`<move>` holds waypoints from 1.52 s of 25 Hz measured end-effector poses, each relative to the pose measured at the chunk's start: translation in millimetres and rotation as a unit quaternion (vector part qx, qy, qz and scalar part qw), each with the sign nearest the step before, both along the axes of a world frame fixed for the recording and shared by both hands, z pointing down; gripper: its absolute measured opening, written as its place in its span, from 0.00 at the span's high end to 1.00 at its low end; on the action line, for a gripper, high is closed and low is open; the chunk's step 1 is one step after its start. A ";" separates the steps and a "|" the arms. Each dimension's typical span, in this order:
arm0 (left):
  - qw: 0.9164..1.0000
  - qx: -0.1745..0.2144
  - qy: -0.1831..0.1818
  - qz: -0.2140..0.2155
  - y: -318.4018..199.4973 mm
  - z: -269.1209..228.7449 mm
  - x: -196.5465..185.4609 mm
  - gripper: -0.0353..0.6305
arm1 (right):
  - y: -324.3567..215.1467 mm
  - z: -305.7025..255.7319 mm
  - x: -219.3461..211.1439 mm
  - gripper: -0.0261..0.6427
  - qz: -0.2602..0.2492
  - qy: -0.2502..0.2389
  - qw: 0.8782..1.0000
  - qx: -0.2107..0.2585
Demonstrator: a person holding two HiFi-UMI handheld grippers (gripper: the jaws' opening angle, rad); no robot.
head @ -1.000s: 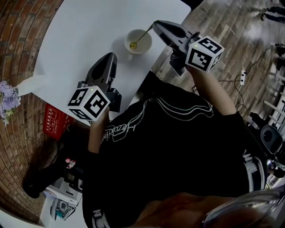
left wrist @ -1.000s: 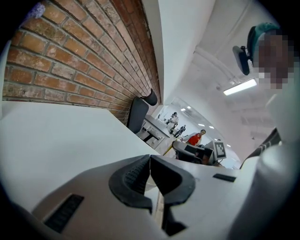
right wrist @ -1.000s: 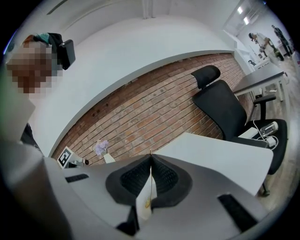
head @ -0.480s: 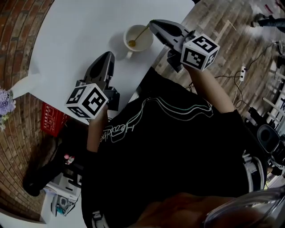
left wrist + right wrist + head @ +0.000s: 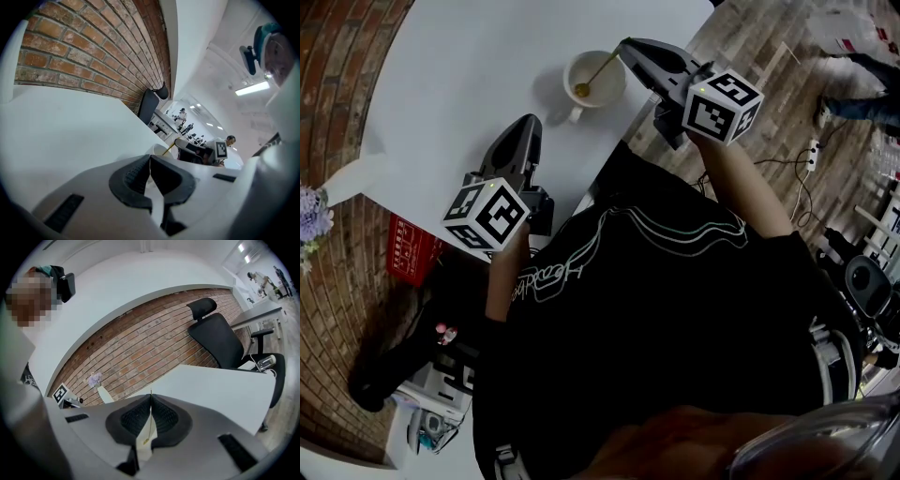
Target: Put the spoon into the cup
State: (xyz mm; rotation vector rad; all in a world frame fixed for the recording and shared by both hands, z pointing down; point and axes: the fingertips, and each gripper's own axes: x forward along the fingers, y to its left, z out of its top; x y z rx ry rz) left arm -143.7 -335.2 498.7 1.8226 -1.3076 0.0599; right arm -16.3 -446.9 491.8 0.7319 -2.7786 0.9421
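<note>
White cup (image 5: 612, 86) sits on white table (image 5: 478, 56), close to the table edge on the person's side. Gold spoon (image 5: 598, 73) is in the cup: bowl end down inside it, handle leaning up and out over the rim toward the right gripper (image 5: 623, 47). Right gripper is just beside the cup, at its rim, jaws together and clamped on the thin top of the spoon handle. The right gripper view shows the handle (image 5: 150, 420) pinched between the dark pads, with the cup right under the jaws. Left gripper (image 5: 528, 120) is on the other side of the cup and nearer the person, apart from it, over the table. Its jaws are closed together with nothing between them, and in the left gripper view (image 5: 150, 157) the cup (image 5: 159, 151) shows just past the tips. Vase of purple flowers (image 5: 314, 211) is well apart from the cup, at the far left table edge.
</note>
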 end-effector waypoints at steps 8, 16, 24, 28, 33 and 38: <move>1.000 -0.005 0.001 -0.007 6.6 3.8 -6.1 0.94 | -2.5 8.3 3.3 0.96 0.010 -0.005 1.000 -0.015; 1.000 0.007 -0.001 -0.010 12.5 -4.3 -10.4 0.94 | -5.6 8.0 5.7 0.84 0.027 0.005 1.000 -0.013; 0.999 0.042 0.008 0.000 38.1 -37.6 -7.1 0.94 | 14.9 -34.5 27.3 0.78 0.060 -0.025 0.998 -0.007; 0.997 0.080 0.015 0.015 53.3 -74.8 0.8 0.94 | 46.8 -77.8 33.1 0.79 0.051 -0.039 0.998 0.020; 0.991 0.128 0.022 0.043 75.3 -119.4 18.2 0.94 | 97.8 -129.6 36.7 0.86 0.040 -0.071 0.995 0.057; 0.984 0.167 0.020 0.063 98.5 -154.5 30.6 0.94 | 147.4 -152.7 30.6 0.92 0.021 -0.086 0.994 0.071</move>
